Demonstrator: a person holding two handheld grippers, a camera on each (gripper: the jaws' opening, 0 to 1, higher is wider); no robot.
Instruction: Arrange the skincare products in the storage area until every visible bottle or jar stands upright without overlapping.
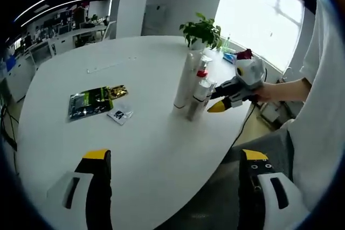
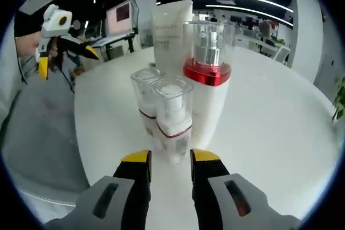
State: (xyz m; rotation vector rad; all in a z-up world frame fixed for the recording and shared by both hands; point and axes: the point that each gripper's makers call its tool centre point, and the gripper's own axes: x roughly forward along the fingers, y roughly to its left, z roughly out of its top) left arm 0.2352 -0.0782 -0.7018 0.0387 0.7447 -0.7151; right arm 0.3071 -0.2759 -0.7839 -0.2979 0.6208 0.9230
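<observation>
Several skincare products stand upright in a tight cluster near the white table's edge: a tall white tube, a clear-capped pump bottle with a red collar and two small clear-capped bottles. In the right gripper view my right gripper is level with the front small bottle, whose base sits at its fingertips. Its jaws stand about a bottle's width apart. In the left gripper view the cluster is at mid right, with the right gripper beside it. My left gripper hangs wide open over the table edge, holding nothing.
A potted plant stands behind the cluster. Green and gold packets and a small sachet lie on the table to the left. A person's sleeve and arm are at the right. The left gripper shows at upper left.
</observation>
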